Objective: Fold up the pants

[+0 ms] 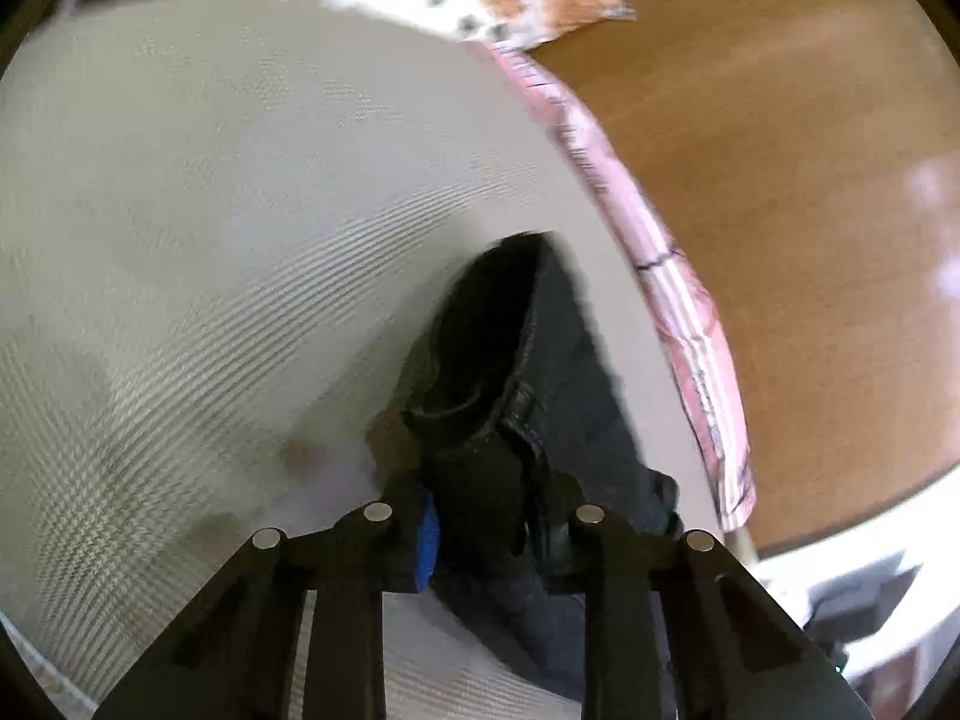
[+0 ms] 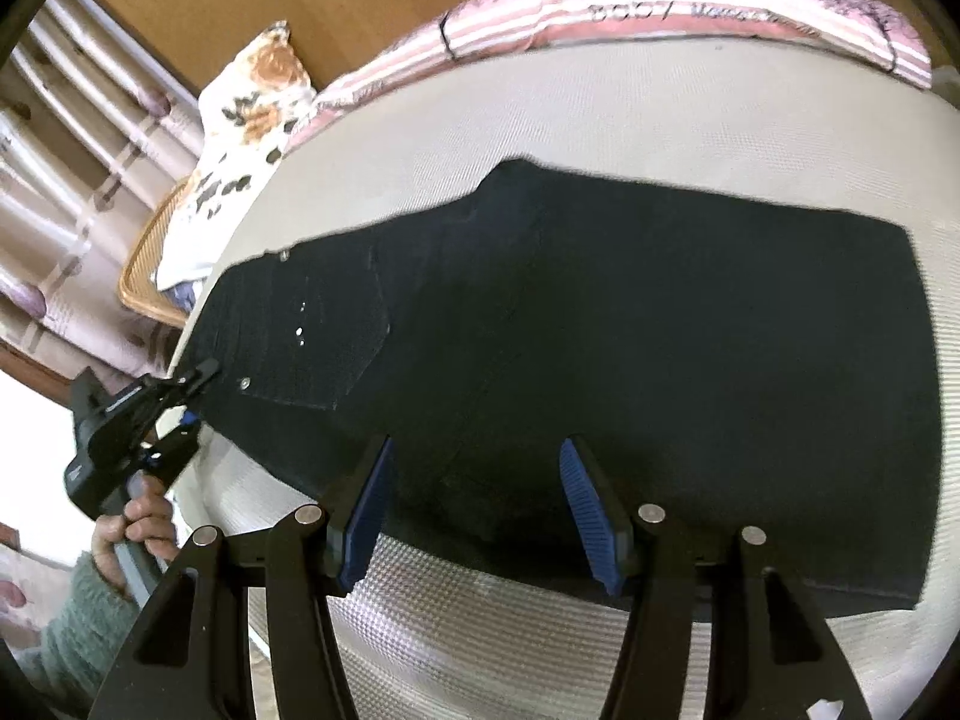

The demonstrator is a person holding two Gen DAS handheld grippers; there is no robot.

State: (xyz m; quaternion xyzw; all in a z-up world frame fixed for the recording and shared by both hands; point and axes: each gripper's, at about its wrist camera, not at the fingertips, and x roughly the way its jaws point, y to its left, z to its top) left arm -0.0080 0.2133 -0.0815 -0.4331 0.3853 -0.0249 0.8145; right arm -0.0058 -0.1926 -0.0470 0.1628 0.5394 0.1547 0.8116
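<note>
Dark denim pants (image 2: 600, 324) lie flat and folded lengthwise on a cream textured bed cover (image 2: 690, 120). My right gripper (image 2: 474, 492) is open, its blue pads either side of the pants' near edge, just above the cloth. My left gripper (image 1: 486, 528) is shut on the waistband end of the pants (image 1: 510, 372), which bunches up between its fingers. In the right wrist view the left gripper (image 2: 195, 399) sits at the pants' left end, held by a hand.
A pink striped quilt (image 2: 660, 6) lines the bed's far edge against a wooden wall (image 1: 780, 120). A floral pillow (image 2: 240, 144) and a wicker basket (image 2: 144, 264) lie at the left. Curtains (image 2: 72, 192) hang beyond.
</note>
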